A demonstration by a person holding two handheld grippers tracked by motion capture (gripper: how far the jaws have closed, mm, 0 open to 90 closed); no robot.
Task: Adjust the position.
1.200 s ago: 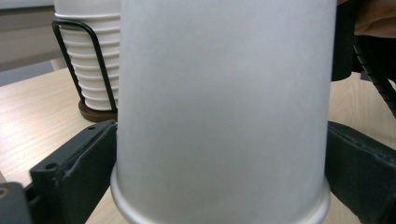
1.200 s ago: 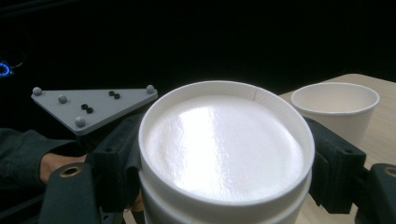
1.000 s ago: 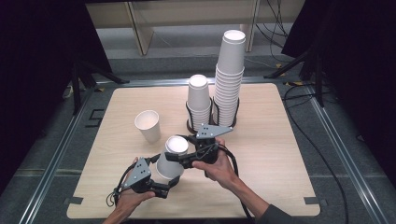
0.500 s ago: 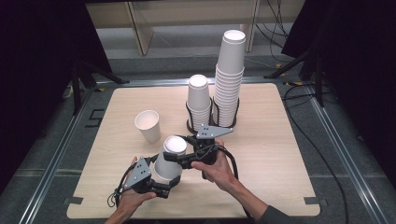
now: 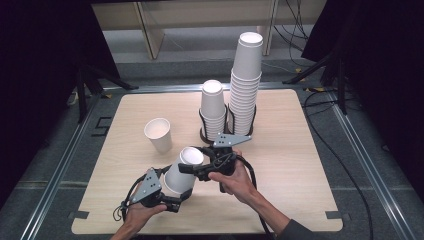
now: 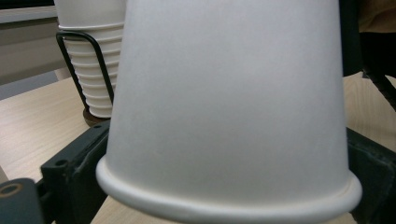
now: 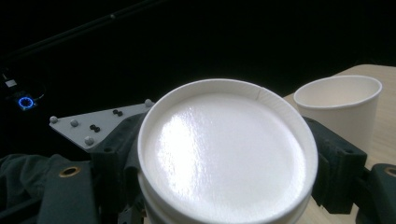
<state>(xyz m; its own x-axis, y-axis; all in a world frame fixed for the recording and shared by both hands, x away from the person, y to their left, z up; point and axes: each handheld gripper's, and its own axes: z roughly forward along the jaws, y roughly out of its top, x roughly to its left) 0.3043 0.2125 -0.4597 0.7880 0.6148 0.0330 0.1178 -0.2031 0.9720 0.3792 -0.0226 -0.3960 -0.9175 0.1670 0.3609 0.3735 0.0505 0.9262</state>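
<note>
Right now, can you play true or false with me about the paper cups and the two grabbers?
1. Both grippers grasp the upside-down paper cup. True: the left gripper is at its rim end, where its jaws have just been closing on it, and the right gripper is at its base end.
2. One single paper cup stands open side up on the table. True.
3. The two cup stacks are equally tall. False: the right stack is much taller than the left stack.
4. The stacks sit in a cardboard box. False: they stand in a black wire holder.
5. The single cup lies on its side. False: it stands upright.
</note>
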